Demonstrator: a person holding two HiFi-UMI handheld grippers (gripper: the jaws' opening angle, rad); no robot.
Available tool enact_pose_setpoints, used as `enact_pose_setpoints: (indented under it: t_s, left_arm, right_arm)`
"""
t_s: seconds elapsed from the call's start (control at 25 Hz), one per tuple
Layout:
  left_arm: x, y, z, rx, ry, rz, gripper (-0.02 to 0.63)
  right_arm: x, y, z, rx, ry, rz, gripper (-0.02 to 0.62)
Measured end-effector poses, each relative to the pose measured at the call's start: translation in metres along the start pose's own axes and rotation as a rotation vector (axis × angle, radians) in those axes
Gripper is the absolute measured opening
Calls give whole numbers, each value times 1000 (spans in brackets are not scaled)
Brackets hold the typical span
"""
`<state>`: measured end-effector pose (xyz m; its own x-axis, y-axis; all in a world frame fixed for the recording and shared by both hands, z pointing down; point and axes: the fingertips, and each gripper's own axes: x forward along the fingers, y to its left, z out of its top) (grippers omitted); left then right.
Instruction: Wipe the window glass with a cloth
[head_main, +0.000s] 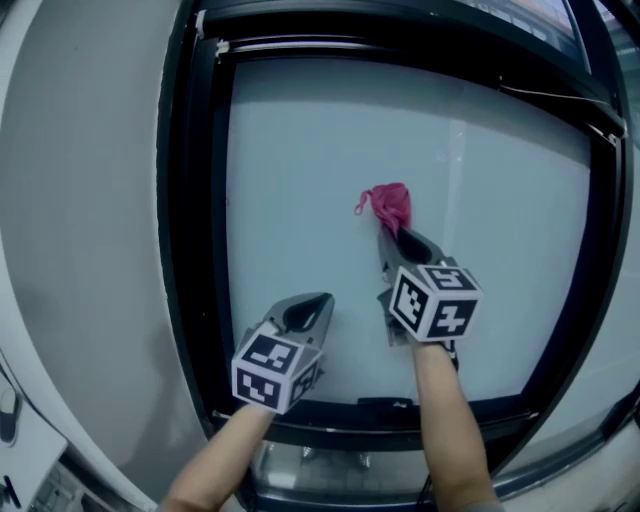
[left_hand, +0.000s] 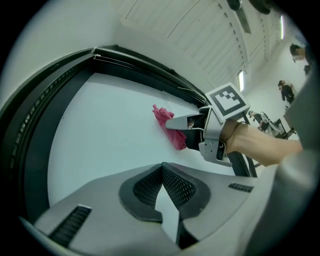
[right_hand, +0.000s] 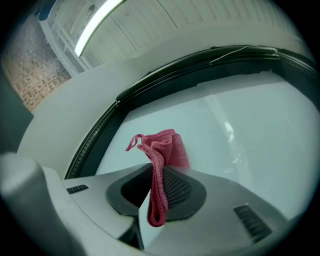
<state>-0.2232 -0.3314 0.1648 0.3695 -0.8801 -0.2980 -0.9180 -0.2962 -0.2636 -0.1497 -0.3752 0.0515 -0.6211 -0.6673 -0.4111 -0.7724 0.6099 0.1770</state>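
The cloth (head_main: 388, 207) is pinched by the right gripper (head_main: 397, 238), at its 12 o'clock against the glass (head_main: 300, 150); the left gripper (head_main: 318, 302) is pressed together, empty.

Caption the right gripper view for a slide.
Right gripper shut on a pink cloth, holding its bunched end up to the window glass inside the dark frame.

Pink knitted cloth (head_main: 390, 207), bunched and folded, pinched between the jaws of the right gripper (head_main: 397, 248), its upper end against the pale window glass (head_main: 300, 170), near the pane's middle
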Motion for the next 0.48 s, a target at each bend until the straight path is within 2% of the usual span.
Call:
enact_pose_setpoints:
  t_s: [0.48]
  left_arm:
    - [-56, 60, -5, 11, 34, 132, 5]
  right_arm:
    - [47, 108, -11, 85, 17, 197, 55]
